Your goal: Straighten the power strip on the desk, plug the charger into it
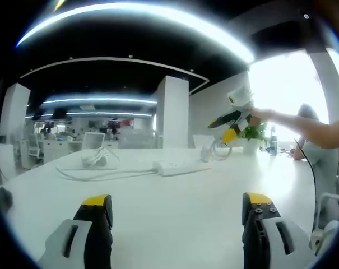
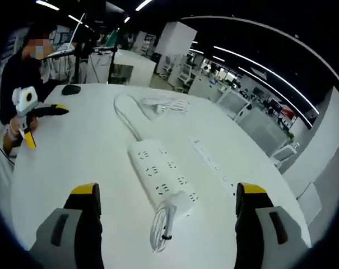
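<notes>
My right gripper (image 2: 165, 224) stands wide over the desk (image 2: 85, 151), nothing between the jaws. The power strip (image 2: 161, 176) lies askew just ahead, a charger (image 2: 177, 203) with bundled cable touching its near end. A second strip (image 2: 214, 165) lies beside it. My left gripper (image 1: 177, 224), also wide, faces bare desktop. The desk's far edge is hard to make out.
</notes>
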